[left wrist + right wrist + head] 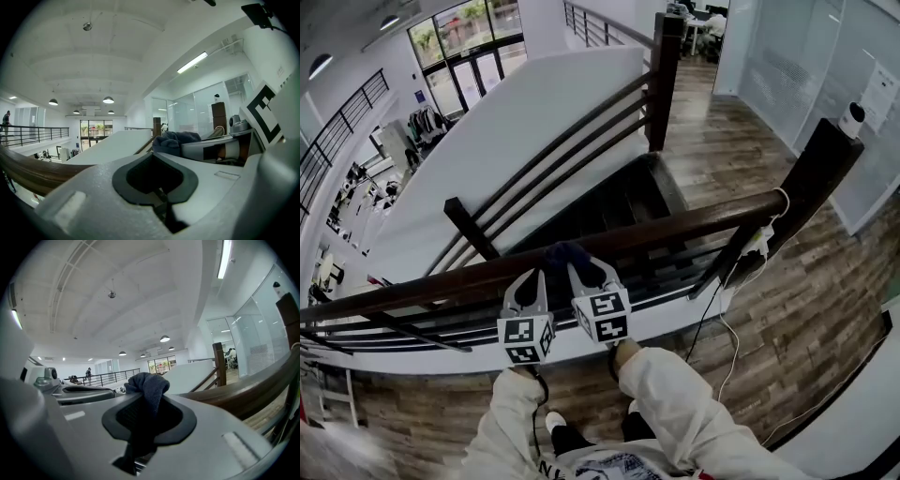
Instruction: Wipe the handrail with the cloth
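Head view: the wiping stroke looks to be under way. The dark blue cloth sits on top of the wooden handrail at frame centre, at the tips of the left gripper and right gripper. The next move would call for sliding the cloth along the rail while keeping it pressed down.

Left gripper view: the left gripper has its jaws pressed together with nothing between them. The cloth bunches just beyond, centre right, and the handrail runs off lower left.

Right gripper view: the right gripper pinches the cloth, which rises from its jaws at centre. The handrail stretches right.
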Demonstrator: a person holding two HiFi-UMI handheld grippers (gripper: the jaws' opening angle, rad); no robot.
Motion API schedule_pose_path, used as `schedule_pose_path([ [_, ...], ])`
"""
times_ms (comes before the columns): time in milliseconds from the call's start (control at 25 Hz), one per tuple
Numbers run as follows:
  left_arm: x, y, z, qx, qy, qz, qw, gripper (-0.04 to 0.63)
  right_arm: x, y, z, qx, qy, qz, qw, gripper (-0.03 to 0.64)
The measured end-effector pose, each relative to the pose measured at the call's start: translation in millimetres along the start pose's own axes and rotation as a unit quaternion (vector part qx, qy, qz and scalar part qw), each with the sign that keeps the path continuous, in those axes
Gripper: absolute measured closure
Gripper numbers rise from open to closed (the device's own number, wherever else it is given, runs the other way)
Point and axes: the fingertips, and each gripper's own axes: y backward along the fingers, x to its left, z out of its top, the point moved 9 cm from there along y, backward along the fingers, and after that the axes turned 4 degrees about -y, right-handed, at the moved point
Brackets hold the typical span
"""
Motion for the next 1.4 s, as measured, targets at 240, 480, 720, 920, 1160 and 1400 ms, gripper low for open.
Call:
schedule_pose_path([
  [240, -32.1, -21.2, 9.2, -0.002, -0.004, -0.020, 0.9998, 0.595, -36.3, 16.4, 5.5, -0.010, -0.007, -0.022, 1.000, 0.546],
  [480, -67.0, -43.4, 13.9, -0.002, -0.006, -0.039, 0.9992, 0.597, -74.7, 34.7, 9.4, -0.019, -0.007, -0.041, 0.999, 0.546],
  [720, -106.7, -66.8, 19.2, -0.004, 0.000, -0.065, 0.9979, 0.597, -119.0, 55.3, 14.1, -0.029, -0.013, -0.070, 0.997, 0.546],
  [920, -140.9, -87.2, 27.1, -0.010, 0.001, -0.088, 0.9961, 0.595, -157.0, 72.2, 21.0, -0.037, -0.018, -0.096, 0.994, 0.546],
  [1160, -183.3, -115.8, 41.4, -0.020, 0.001, -0.117, 0.9929, 0.597, -200.9, 90.9, 28.9, -0.050, -0.017, -0.125, 0.991, 0.546],
  [1400, -229.1, -144.2, 53.0, -0.027, -0.001, -0.149, 0.9884, 0.597, -245.5, 111.6, 35.3, -0.059, -0.022, -0.156, 0.986, 0.546],
])
